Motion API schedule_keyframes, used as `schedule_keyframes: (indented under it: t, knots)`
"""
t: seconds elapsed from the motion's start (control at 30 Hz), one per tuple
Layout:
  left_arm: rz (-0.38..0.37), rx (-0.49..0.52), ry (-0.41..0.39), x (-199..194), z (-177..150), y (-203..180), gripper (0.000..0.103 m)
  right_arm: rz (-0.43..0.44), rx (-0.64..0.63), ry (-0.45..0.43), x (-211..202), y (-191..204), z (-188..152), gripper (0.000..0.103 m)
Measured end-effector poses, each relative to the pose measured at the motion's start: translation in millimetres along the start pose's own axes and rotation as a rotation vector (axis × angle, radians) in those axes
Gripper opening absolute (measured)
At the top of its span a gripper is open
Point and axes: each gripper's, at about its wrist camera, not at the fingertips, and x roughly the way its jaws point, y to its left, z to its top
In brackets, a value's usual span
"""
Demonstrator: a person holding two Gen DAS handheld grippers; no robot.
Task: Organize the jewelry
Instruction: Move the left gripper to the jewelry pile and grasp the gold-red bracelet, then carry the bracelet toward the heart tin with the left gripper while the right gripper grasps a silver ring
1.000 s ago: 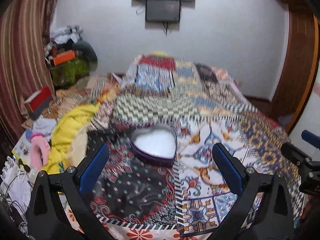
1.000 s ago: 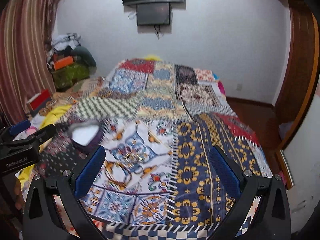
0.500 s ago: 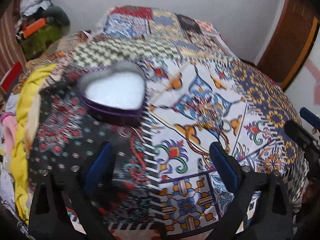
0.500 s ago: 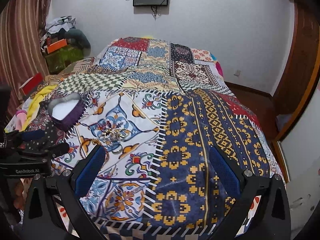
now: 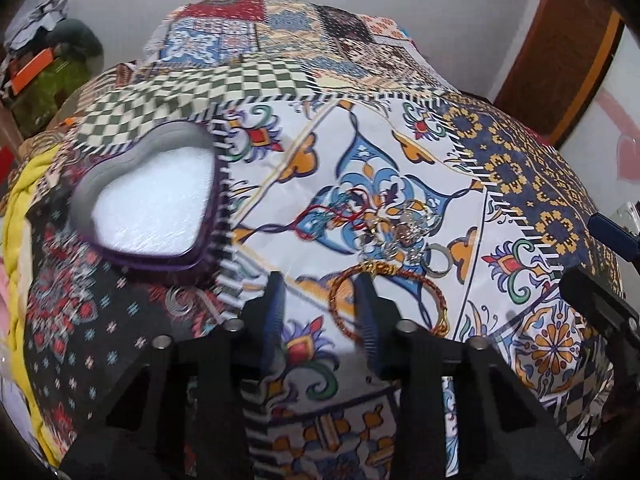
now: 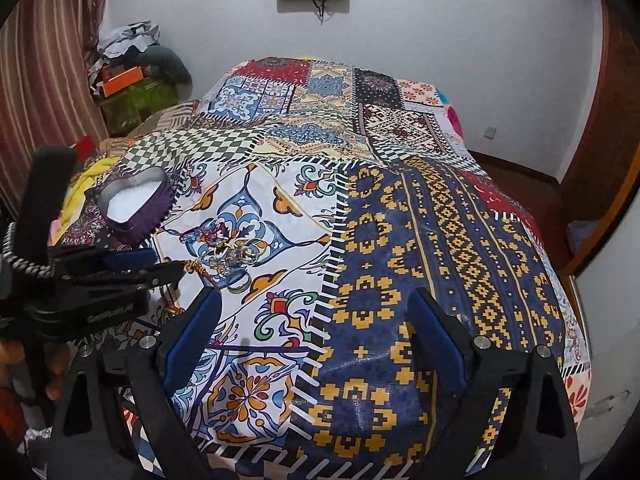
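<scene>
Narrowed since a second ago, the left gripper [image 5: 320, 304] straddles the near-left rim of the bangle [image 5: 386, 300], still partly open.

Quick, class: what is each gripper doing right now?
Left gripper: part-closed, one finger inside the gold bangle, nothing gripped.
Right gripper: open, empty.

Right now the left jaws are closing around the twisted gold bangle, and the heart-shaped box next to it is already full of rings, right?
Not quite. The heart-shaped box holds no rings: the left wrist view shows only its white lining. The rings lie in a heap on the bedspread. The rest holds: the left gripper has its jaws narrowed around the rim of the twisted gold bangle.
</scene>
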Motion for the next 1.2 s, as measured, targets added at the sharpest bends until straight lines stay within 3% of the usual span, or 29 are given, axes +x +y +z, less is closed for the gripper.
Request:
schedule_keyframes:
  t: [0.23, 0.53, 0.8, 0.93, 1.2]
  knots:
    - [-0.053, 0.018, 0.024, 7, 8, -3, 0.003, 0.015, 0.013, 0.004, -1, -2, 2, 0.093]
    - [-0.064, -0.019, -0.029, -19, 1, 9, 0.002, 0.056, 0.007, 0.03, 4, 3, 6, 0.091]
    - [0.012, -0.028, -0.148, -60, 0, 26, 0.002, 0.127, -0.094, 0.16, 37, 21, 15, 0.064]
    - [0.029, -0.029, -0.186, -72, -3, 32, 0.002, 0.15, -0.147, 0.227, 55, 28, 19, 0.06]
    - [0.026, -0.027, -0.224, -82, -7, 33, 0.002, 0.136, -0.257, 0.296, 78, 44, 17, 0.042]
